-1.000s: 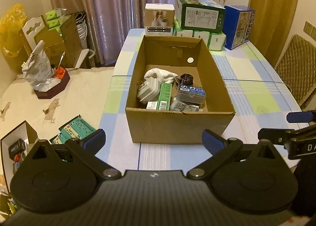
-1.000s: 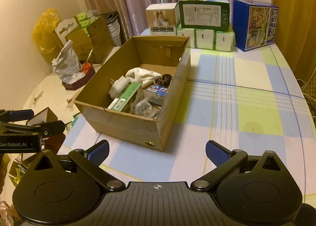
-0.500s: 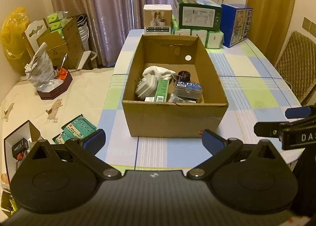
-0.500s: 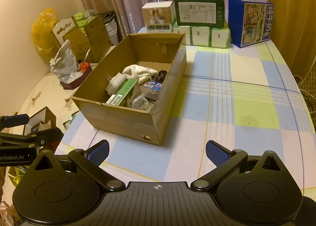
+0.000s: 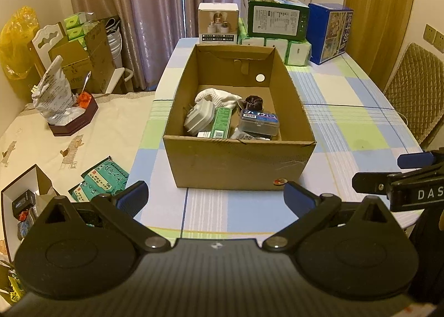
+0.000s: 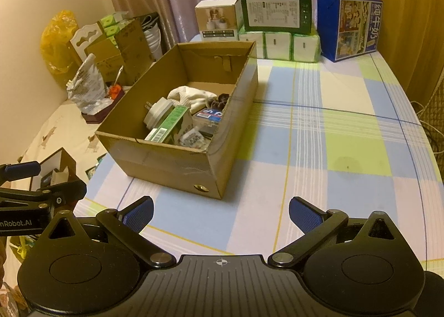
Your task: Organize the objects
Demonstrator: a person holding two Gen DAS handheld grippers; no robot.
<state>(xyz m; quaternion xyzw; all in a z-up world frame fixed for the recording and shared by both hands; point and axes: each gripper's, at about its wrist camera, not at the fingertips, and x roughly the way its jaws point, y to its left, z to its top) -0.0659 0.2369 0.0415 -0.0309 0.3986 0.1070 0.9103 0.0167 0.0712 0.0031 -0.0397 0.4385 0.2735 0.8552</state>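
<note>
The cardboard box (image 5: 238, 161) stands open-topped on the checked tablecloth (image 5: 347, 123), toward the left edge of the table, with its near wall facing both grippers. Inside the box, a grey plug adapter (image 5: 198, 118) lies at the left, touching a green carton (image 5: 222, 123) that leans beside it. A white cloth (image 5: 217, 95) lies behind these two items, and a dark scrunchie (image 5: 254, 102) sits just beside the cloth. A clear plastic case with a blue label (image 5: 259, 123) rests at the right, in front of the scrunchie. The left gripper (image 5: 215, 197) hovers in front of the box's near wall with its jaws spread wide and nothing between them. The right gripper (image 6: 220, 213) hovers over the tablecloth to the right of the box's near corner, jaws likewise spread wide and empty. At the far end of the table, a white product box (image 5: 218, 23), a green box (image 5: 276, 18) stacked on tissue packs (image 5: 277, 49), and a blue milk carton case (image 5: 331, 32) stand in a row. Green packets (image 5: 104, 178) lie on the cream surface to the left of the table.
</note>
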